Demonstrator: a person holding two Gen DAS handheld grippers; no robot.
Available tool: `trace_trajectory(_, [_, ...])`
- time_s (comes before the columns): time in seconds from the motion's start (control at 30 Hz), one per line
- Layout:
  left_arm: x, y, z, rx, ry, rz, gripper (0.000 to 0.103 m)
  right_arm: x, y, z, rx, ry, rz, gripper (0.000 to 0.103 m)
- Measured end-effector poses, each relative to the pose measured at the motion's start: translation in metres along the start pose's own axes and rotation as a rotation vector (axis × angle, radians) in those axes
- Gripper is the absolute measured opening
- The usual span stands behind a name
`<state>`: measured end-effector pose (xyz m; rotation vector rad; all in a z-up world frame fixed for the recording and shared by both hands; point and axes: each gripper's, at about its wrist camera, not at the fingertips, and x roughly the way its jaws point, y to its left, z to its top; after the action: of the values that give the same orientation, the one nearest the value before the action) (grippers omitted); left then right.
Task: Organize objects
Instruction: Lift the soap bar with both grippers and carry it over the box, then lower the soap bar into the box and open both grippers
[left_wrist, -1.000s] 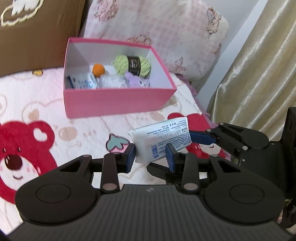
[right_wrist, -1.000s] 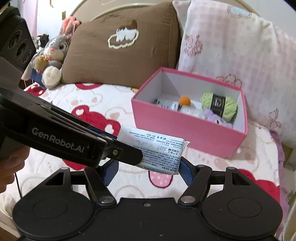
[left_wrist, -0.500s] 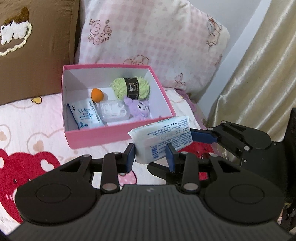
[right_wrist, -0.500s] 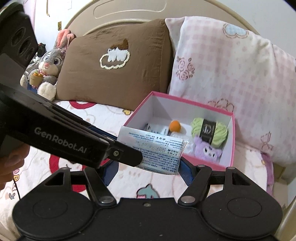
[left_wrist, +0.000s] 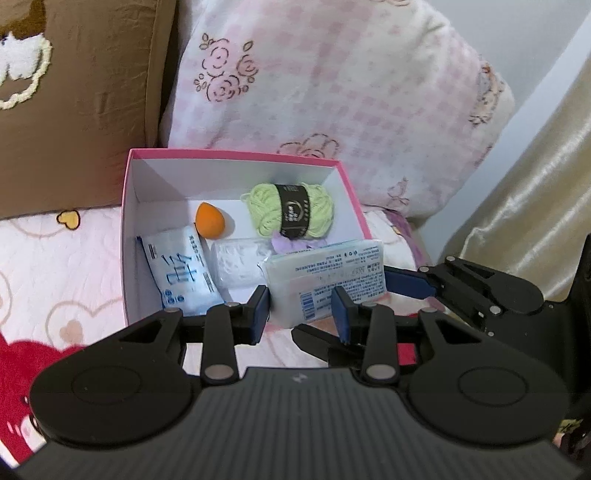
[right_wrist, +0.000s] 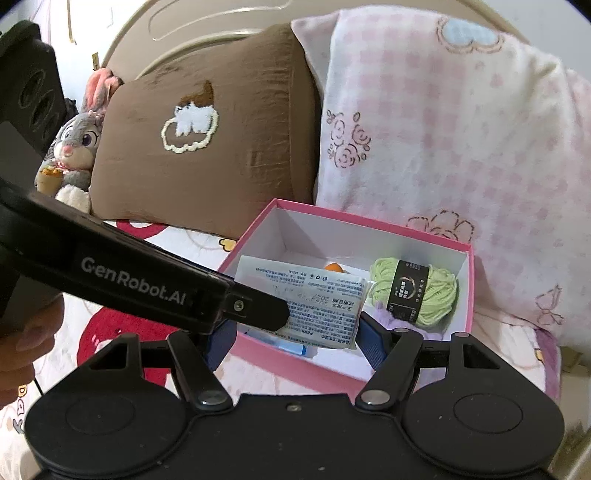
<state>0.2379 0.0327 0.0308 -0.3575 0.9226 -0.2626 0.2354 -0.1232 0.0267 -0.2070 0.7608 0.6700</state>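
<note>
A white tissue pack with blue print hangs over the near right corner of the open pink box. My left gripper is shut on the pack across its short side. My right gripper is shut on the same pack along its length; one of its blue fingers presses on the pack's right end. In the right wrist view the left gripper's black body crosses in front and hides the pack's left end. The box holds green yarn, an orange sponge, a blue-and-white packet, a clear packet and a purple toy.
The box sits on a pink bear-print bedspread. A brown pillow and a pink checked pillow lean right behind it. A plush rabbit sits far left, a beige curtain hangs on the right. A person's hand shows at the left edge.
Both grippers have carried the tissue pack together towards the pink box, from over the bedspread to above its near edge. The grip on the pack looks the same.
</note>
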Motion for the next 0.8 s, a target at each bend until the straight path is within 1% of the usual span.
trace_trajectory(0.17, [0.04,0.011,0.016,-0.035,0.038,0.047,0.037,0.042,-0.022,0.008,0.026,0.057,0.025,0.072])
trace_trajectory(0.3, [0.073,0.023,0.02,-0.064,0.063,0.081,0.037,0.08,-0.038,0.008,0.046,0.113,0.038,0.072])
trace_trajectory(0.43, [0.098,0.04,0.021,-0.115,0.089,0.09,0.037,0.112,-0.052,0.006,0.103,0.166,0.074,0.072])
trace_trajectory(0.53, [0.111,0.049,0.022,-0.129,0.095,0.093,0.037,0.128,-0.058,0.005,0.125,0.193,0.08,0.072])
trace_trajectory(0.67, [0.124,0.059,0.026,-0.161,0.097,0.099,0.038,0.142,-0.058,0.007,0.112,0.211,0.057,0.072])
trace_trajectory(0.7, [0.126,0.061,0.027,-0.17,0.095,0.115,0.037,0.144,-0.056,0.007,0.092,0.204,0.047,0.072])
trace_trajectory(0.8, [0.121,0.065,0.027,-0.167,0.043,0.142,0.038,0.141,-0.052,-0.001,0.038,0.164,-0.001,0.073])
